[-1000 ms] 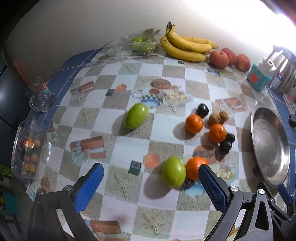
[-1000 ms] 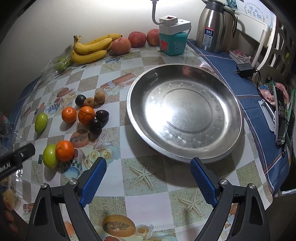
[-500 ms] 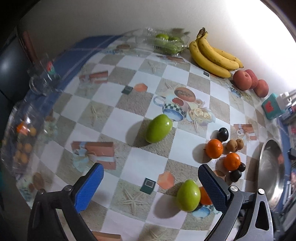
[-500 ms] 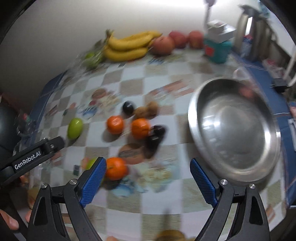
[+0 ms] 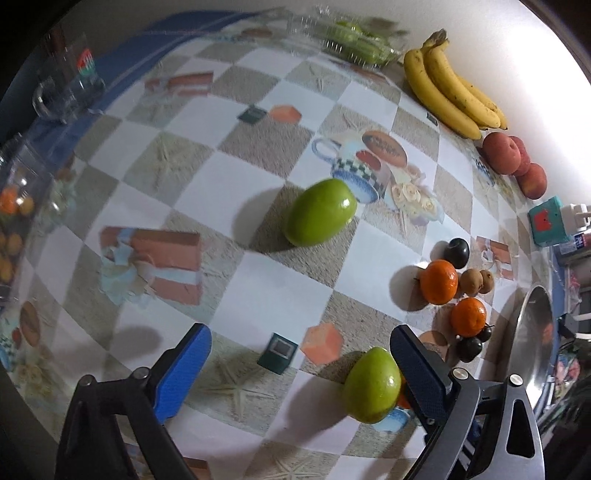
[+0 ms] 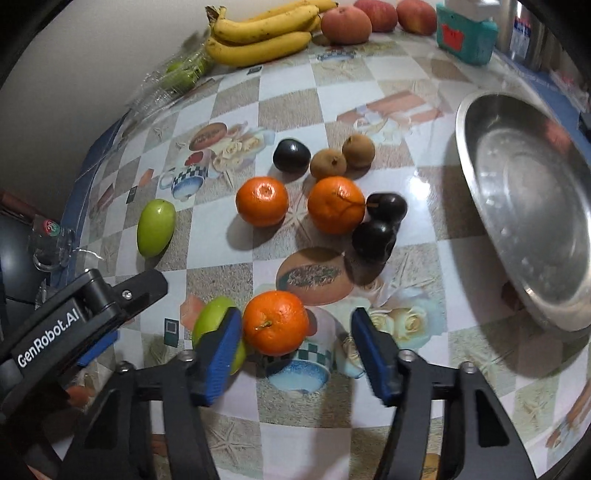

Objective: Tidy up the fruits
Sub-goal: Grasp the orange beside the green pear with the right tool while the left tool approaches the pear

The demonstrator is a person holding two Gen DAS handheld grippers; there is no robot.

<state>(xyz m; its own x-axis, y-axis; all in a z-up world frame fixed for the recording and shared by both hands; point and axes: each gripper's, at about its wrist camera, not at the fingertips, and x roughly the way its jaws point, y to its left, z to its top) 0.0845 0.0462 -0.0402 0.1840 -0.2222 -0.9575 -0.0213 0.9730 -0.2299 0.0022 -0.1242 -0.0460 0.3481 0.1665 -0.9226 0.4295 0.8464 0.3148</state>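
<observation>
My right gripper [image 6: 297,350] is open, its blue pads on either side of an orange [image 6: 275,322]; the left pad sits between that orange and a green fruit [image 6: 210,319]. That green fruit [image 5: 371,384] lies by the right pad of my open left gripper [image 5: 299,363]. A second green fruit [image 5: 319,211] lies ahead of the left gripper. Two more oranges [image 6: 262,200] [image 6: 335,204], dark plums [image 6: 373,240] and small brown fruits [image 6: 328,162] lie near the steel bowl [image 6: 480,184].
Bananas [image 6: 258,37], peaches [image 6: 345,24] and a bag of green fruit [image 6: 181,72] line the back wall. A teal box [image 6: 465,38] stands at the back right. A glass mug [image 5: 64,92] and a clear fruit box [image 5: 14,221] sit at the left edge.
My right gripper has swung left and dropped low around the near orange, away from the bowl. My left gripper has moved closer to the table and leftward.
</observation>
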